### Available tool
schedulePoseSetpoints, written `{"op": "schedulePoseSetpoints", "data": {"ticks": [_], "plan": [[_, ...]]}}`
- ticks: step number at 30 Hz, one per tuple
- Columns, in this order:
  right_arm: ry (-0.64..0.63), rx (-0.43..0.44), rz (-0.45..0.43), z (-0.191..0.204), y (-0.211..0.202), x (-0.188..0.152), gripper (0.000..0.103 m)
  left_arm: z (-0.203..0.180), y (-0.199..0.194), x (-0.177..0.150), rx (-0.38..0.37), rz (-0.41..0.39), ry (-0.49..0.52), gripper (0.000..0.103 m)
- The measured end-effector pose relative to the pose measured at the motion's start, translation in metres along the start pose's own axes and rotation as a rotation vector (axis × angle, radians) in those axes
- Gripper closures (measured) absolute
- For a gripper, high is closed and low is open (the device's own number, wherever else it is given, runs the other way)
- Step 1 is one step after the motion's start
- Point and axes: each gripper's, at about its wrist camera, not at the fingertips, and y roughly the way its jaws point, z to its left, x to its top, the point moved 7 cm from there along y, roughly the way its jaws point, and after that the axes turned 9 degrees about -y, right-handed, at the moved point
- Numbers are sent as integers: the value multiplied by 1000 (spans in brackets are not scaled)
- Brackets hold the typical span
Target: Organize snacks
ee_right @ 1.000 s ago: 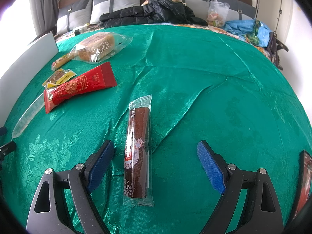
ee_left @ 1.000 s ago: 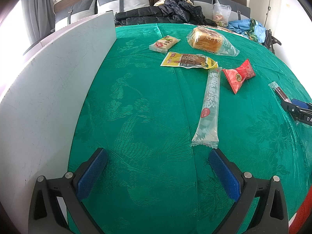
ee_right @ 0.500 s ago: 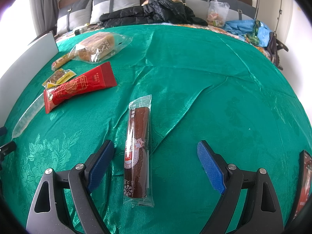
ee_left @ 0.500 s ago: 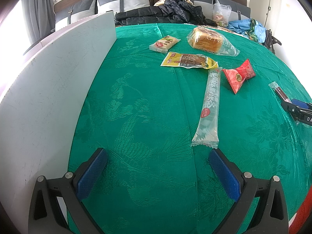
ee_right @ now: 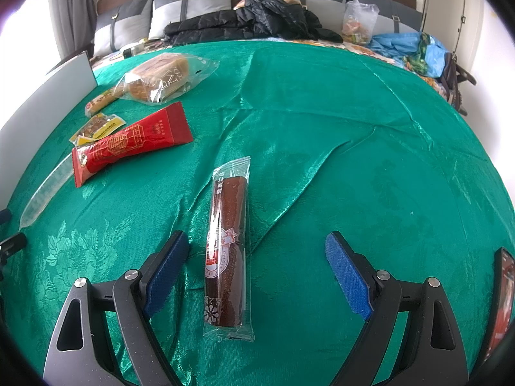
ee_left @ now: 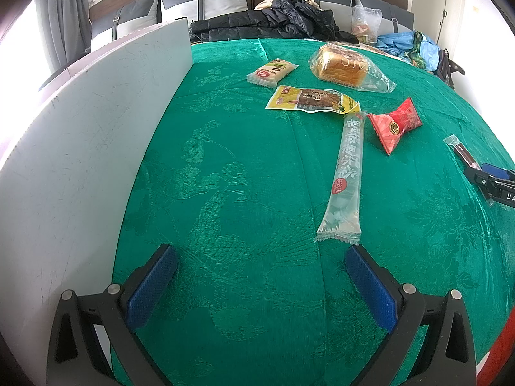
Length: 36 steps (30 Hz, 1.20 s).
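My right gripper (ee_right: 257,259) hangs with its jaws spread wide over the green bedspread (ee_right: 354,148). A dark brown snack stick in a clear wrapper (ee_right: 228,247) lies lengthwise between them, nearer the left jaw, touching neither. Farther left I see a red packet (ee_right: 128,143), bagged bread (ee_right: 161,77) and a white board (ee_right: 42,99).

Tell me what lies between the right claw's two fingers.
In the right wrist view, the right claw is open around a long brown snack bar in clear wrapper, lying nearer its left finger.
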Motion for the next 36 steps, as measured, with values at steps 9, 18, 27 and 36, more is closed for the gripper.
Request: {"op": "schedulePoseSetpoints", "data": {"ticks": [9, 18, 27, 36], "plan": [[0, -1, 0, 0, 0, 0, 14, 0, 0, 0, 0, 0, 0, 0], [0, -1, 0, 0, 0, 0, 14, -1, 0, 1, -14, 81, 4, 1], [0, -1, 0, 0, 0, 0, 14, -46, 11, 38, -25, 104, 180, 13], [0, -1, 0, 0, 0, 0, 14, -46, 14, 37, -136, 181, 21, 85]]}}
